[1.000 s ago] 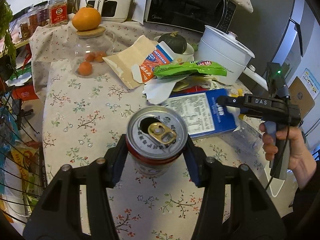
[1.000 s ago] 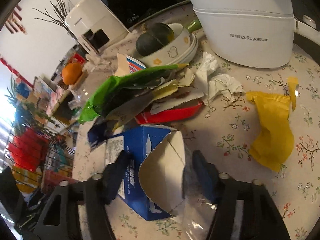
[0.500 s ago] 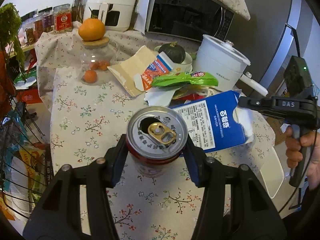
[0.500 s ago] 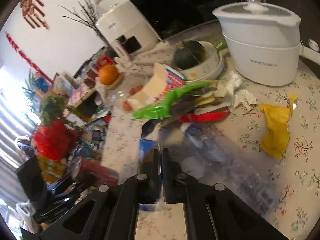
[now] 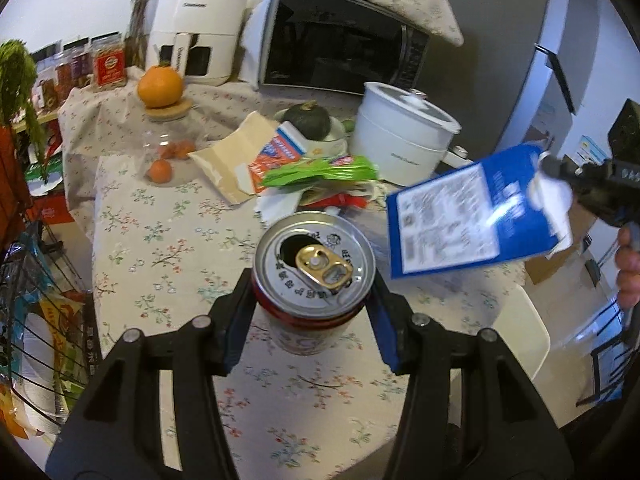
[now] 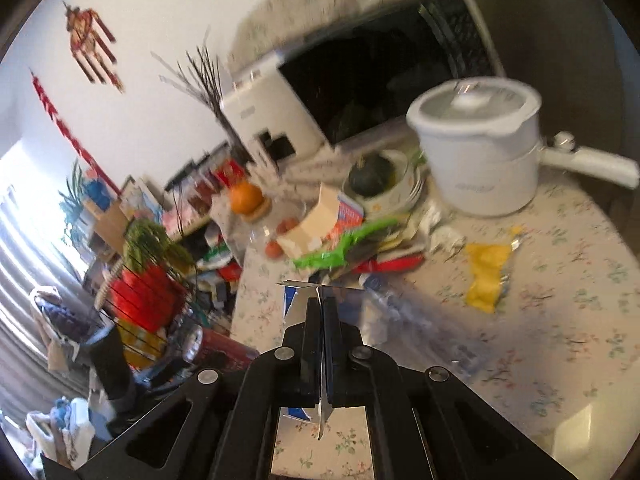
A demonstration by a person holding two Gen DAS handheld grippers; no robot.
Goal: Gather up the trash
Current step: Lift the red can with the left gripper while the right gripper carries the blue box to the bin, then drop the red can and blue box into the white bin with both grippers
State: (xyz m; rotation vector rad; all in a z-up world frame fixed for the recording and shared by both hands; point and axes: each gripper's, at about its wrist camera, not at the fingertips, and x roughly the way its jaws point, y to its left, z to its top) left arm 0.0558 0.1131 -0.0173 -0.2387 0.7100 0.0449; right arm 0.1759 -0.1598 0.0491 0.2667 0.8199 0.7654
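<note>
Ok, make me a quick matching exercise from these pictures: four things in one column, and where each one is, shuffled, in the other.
Things:
1. drink can
2. blue carton
3. orange
4. dark squash

Places:
A. on the jar's wooden lid
B. in a bowl beside the white pot
C. between the left gripper's fingers
D. pinched in the right gripper, off the table

Pairs: 1-C, 2-D, 3-A, 4-B

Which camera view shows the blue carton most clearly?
The left wrist view: the blue carton shows its whole printed face, lifted by the right gripper. The right wrist view shows only its thin edge between shut fingers.
</note>
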